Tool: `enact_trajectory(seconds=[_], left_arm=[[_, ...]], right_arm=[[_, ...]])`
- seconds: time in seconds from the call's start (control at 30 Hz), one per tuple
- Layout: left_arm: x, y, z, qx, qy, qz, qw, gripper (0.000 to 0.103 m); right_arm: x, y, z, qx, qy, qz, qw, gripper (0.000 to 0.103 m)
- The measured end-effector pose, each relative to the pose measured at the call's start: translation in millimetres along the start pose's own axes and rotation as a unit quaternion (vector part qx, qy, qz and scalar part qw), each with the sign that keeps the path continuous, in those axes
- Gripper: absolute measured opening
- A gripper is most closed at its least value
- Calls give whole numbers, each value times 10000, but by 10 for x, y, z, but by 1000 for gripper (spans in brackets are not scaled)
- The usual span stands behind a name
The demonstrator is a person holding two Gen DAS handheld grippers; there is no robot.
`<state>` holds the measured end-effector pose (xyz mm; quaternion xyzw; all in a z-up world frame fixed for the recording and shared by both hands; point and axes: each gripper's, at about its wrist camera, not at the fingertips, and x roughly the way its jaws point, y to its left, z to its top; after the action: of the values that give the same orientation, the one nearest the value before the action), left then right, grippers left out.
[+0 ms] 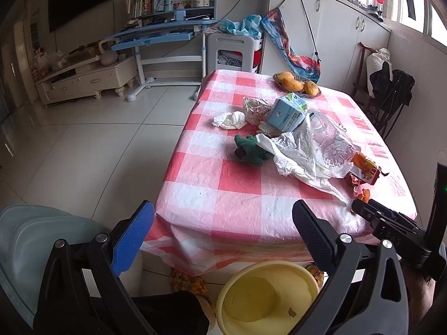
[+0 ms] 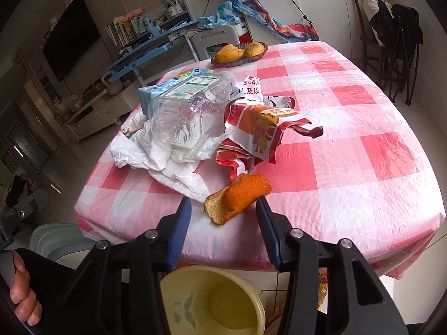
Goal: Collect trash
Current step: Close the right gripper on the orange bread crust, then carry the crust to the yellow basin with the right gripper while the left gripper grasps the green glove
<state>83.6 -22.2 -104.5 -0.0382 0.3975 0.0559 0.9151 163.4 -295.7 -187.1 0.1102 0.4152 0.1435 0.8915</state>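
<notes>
A curled orange peel (image 2: 243, 192) lies near the front edge of the red-and-white checked table (image 2: 349, 167). My right gripper (image 2: 223, 205) is open around it: the right finger is at the peel's edge and the left finger (image 2: 183, 217) stands clear of it. Behind the peel lie a red snack wrapper (image 2: 259, 131), a clear plastic bottle (image 2: 184, 111), a white plastic bag (image 2: 156, 159) and a blue carton (image 1: 287, 111). My left gripper (image 1: 223, 223) is open and empty over the table's near edge. A yellow bucket (image 1: 226, 284) stands on the floor below.
A crumpled tissue (image 1: 229, 120), a green knitted toy (image 1: 250, 150) and a basket of mangoes (image 1: 296, 82) are also on the table. A grey stool (image 1: 25, 240) stands at the left, a chair with dark clothes (image 1: 391, 89) at the far right.
</notes>
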Motion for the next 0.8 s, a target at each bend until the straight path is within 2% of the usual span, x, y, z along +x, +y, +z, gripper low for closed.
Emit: enact_trajectory(seconds=[0.2, 0.3, 0.37, 0.4, 0.43, 0.57, 0.73, 0.8], left_arm=[[254, 49, 179, 46, 302, 210, 9993, 95], [481, 5, 309, 309, 494, 391, 9975, 92], [656, -28, 398, 477, 637, 480, 9957, 88], [748, -38, 434, 511, 729, 493, 9948, 85], [828, -45, 465, 505, 802, 454, 9945, 83], [1064, -158, 567, 570, 915, 171, 9940, 81], [1274, -378, 647, 844, 930, 15, 9921, 78], [1354, -446, 667, 916, 968, -57, 9911, 70]], right_arm=[[43, -40, 52, 25, -61, -87, 9999, 45], [69, -38, 70, -6, -80, -81, 9999, 43], [90, -45, 81, -34, -67, -77, 9999, 35], [99, -50, 83, -29, -52, -62, 10000, 28], [107, -61, 86, -14, -43, -44, 10000, 22], [103, -95, 94, 65, -51, 44, 10000, 21], [63, -136, 102, 167, -99, 183, 9996, 19], [46, -151, 103, 191, -114, 225, 9995, 19]])
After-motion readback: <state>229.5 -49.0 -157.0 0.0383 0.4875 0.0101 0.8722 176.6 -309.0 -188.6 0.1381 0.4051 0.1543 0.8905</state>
